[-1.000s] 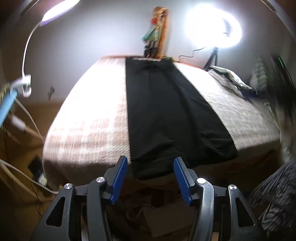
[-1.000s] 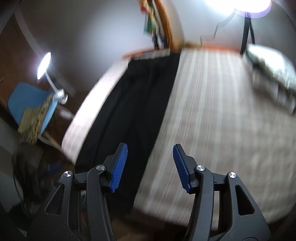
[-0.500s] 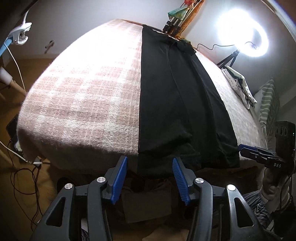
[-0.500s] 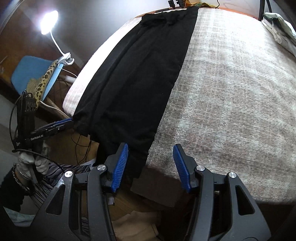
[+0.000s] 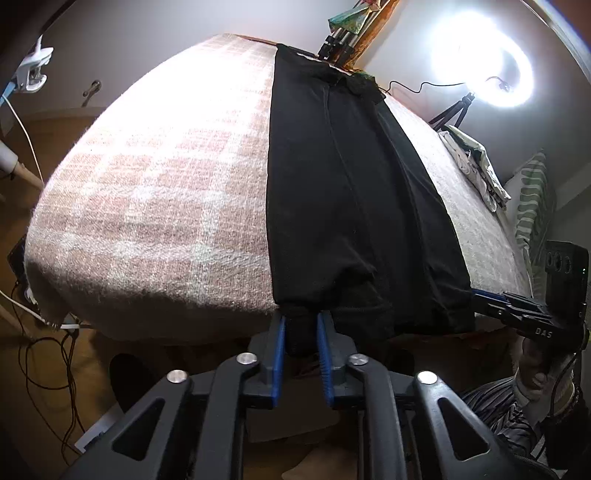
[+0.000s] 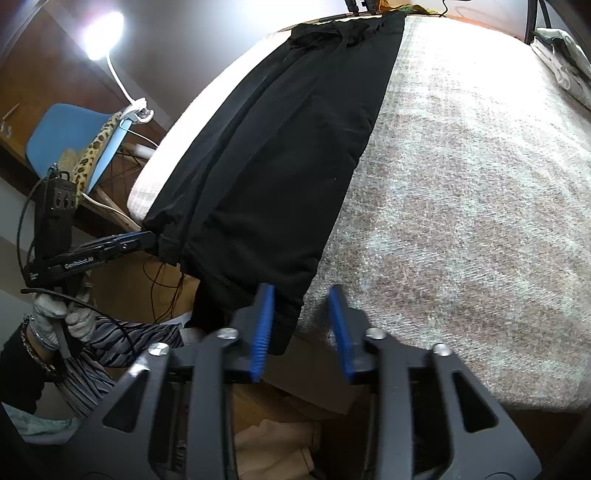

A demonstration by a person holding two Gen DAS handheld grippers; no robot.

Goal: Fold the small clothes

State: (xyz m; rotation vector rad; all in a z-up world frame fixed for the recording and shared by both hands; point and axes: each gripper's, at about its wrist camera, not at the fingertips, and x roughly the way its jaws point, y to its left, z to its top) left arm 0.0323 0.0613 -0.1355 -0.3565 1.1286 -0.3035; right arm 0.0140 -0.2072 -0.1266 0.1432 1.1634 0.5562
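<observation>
While one black garment (image 5: 351, 206) lies flat, two tools (image 5: 301, 326) (image 6: 301, 295) flank hem.

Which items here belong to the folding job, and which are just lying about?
In the job:
- black garment
- left gripper
- right gripper
- plaid blanket

Lying about:
- ring light
- clip lamp
- blue chair
- folded clothes

Two wrist views: each looks from the bed's (image 5: 147, 206) near edge, angled down, close; both share the black garment (image 5: 332, 206).
</observation>
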